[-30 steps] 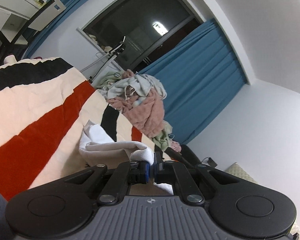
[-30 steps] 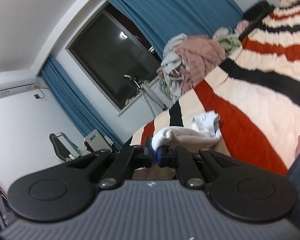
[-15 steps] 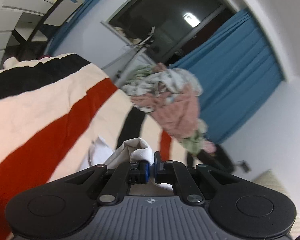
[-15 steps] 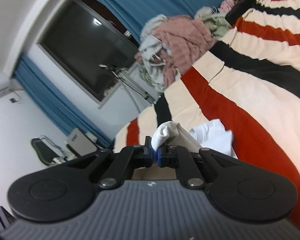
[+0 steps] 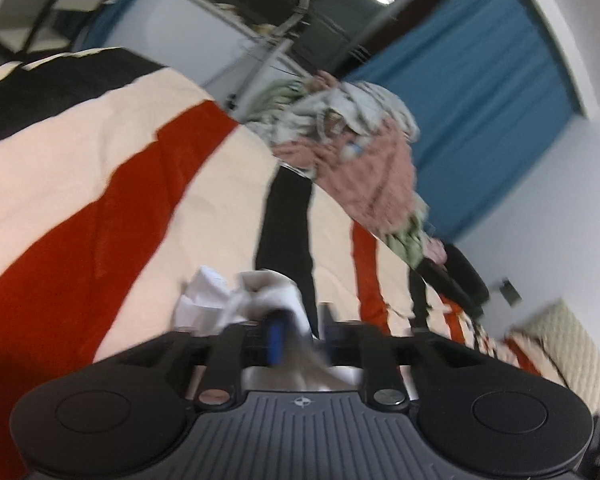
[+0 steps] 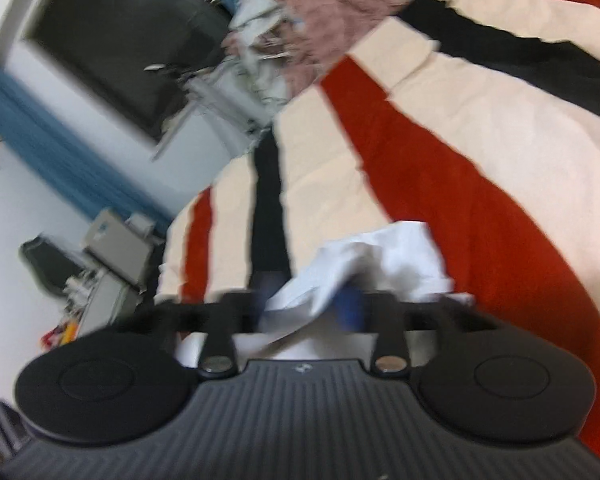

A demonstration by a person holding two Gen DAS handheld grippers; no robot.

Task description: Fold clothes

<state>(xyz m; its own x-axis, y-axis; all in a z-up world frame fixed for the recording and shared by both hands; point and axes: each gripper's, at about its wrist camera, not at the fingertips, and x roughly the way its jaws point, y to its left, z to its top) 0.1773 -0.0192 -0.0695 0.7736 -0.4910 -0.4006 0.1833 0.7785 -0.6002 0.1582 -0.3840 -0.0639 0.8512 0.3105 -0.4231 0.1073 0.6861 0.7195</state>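
garment: white garment (image 5: pixel 236 300), crumpled, is seen lying on the striped blanket (image 5: pixel 100 208) just ahead of both grippers; cream-toned folds mixed in; type of garment cannot be told, blurred.
garment in right view: same white garment (image 6: pixel 380 256) is bunched over the red and cream stripes, one flap running back between the gripper fingers.
left gripper: left gripper (image 5: pixel 300 334) is spread, jaws have just been opening; cloth is seen between the fingers but not pinched; blue pad (image 5: pixel 275 336) is visible on one finger.
right gripper: right gripper (image 6: pixel 312 300) is spread, jaws have just been opening; a fold of cloth lies loose between them, pads not pressed on it; blue pad (image 6: pixel 348 306) is visible.
blanket: red, cream and black stripes, covers the bed; garment is placed toward the near edge, by the black stripe (image 5: pixel 288 232).
clothes pile: heap of pink, grey and green clothes (image 5: pixel 364 160) is set at the far edge of the bed, well apart from the garment.
background: blue curtain (image 5: pixel 480 100), dark window (image 6: pixel 132 40), drying rack (image 5: pixel 268 52) behind the pile; white walls.
image quality: both views are motion-blurred.
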